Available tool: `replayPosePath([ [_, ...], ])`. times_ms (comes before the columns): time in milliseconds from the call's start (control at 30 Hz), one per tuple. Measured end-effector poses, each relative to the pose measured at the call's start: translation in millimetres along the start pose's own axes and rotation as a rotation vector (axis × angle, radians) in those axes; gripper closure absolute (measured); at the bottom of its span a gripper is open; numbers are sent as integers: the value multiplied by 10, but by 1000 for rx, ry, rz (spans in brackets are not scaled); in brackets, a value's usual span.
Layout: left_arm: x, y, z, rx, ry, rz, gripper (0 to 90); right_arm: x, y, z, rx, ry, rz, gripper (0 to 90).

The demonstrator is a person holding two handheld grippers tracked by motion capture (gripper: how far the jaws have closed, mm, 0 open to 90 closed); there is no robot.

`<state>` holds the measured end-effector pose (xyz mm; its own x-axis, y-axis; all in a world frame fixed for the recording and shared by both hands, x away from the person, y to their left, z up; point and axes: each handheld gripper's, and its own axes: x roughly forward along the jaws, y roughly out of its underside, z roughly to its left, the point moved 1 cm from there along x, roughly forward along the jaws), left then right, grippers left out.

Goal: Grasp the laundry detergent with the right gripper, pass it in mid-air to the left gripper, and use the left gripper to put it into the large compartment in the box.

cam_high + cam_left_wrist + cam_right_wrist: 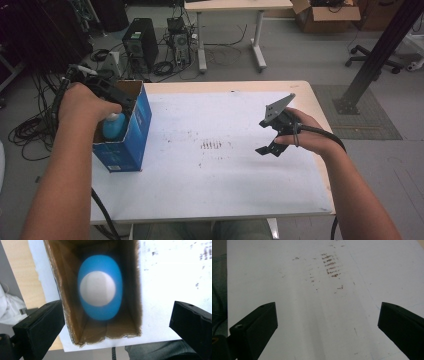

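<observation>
An open blue cardboard box [131, 131] stands on the left side of the white-covered table [225, 175]. Inside it sits a blue bottle [113, 127] with a white cap. In the left gripper view I look straight down into the box [72, 290] at the bottle [100, 307], which is slightly blurred. My left gripper [117, 100] [116, 307] hangs above the box mouth, jaws wide open and holding nothing. My right gripper [264, 136] [327, 310] hovers over the right part of the table, open and empty, above a patch of brown smudges [330, 265].
The box stands close to the table's left edge. Behind the table, on the floor, are a computer tower [140, 42], tangled cables [30, 132], a second table [230, 6], a cardboard box [325, 15], a black slanted post [380, 50] and a chair base [372, 59].
</observation>
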<state>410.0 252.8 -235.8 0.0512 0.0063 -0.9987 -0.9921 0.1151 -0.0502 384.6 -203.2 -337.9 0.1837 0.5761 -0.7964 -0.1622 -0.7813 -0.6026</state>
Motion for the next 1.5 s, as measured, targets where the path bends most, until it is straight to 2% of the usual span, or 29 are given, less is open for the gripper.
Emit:
replayPosePath([
  [200, -185, 10, -127, 61, -15, -35, 2, -21, -13, 4, -2, 3, 1, 27],
  [333, -331, 8, -228, 101, 4, -60, 2, -47, -30, 3, -6, 6, 1, 27],
  [467, -488, 7, -396, 180, 36, -98, 2, -74, -47, 1, -4, 11, 0, 27],
  [700, -692, 4, -669, 325, 58, -139, 2, -126, -83, -4, -8, 19, -2, 27],
  [767, -734, 6, -738, 378, 57, -147, 2, -138, -93, -4, -12, 19, 1, 27],
  [833, -766, 10, -817, 453, 41, -153, 2, -148, -97, -1, -12, 18, 3, 27],
  [933, -780, 27, -922, 545, 26, -146, 2, -158, -101, -2, -14, 21, 7, 27],
  [1067, -787, 64, -1086, 677, 28, -137, 2, -176, -101, -5, -15, 25, 14, 27],
  [1133, -781, 76, -1156, 735, 16, -129, 2, -187, -101, -5, -16, 24, 17, 27],
  [1167, -772, 87, -1210, 780, 4, -129, 2, -191, -101, -6, -17, 25, 19, 27],
  [1233, -744, 105, -1295, 843, -20, -124, 2, -203, -102, -8, -19, 24, 27, 27],
  [1367, -657, 138, -1453, 946, -28, -81, 2, -224, -109, -22, -20, 25, 38, 27],
  [1433, -622, 151, -1510, 998, -58, -73, 2, -232, -116, -23, -20, 22, 40, 27],
  [1500, -581, 158, -1550, 1020, -55, -64, 2, -239, -124, -27, -30, 14, 40, 27],
])
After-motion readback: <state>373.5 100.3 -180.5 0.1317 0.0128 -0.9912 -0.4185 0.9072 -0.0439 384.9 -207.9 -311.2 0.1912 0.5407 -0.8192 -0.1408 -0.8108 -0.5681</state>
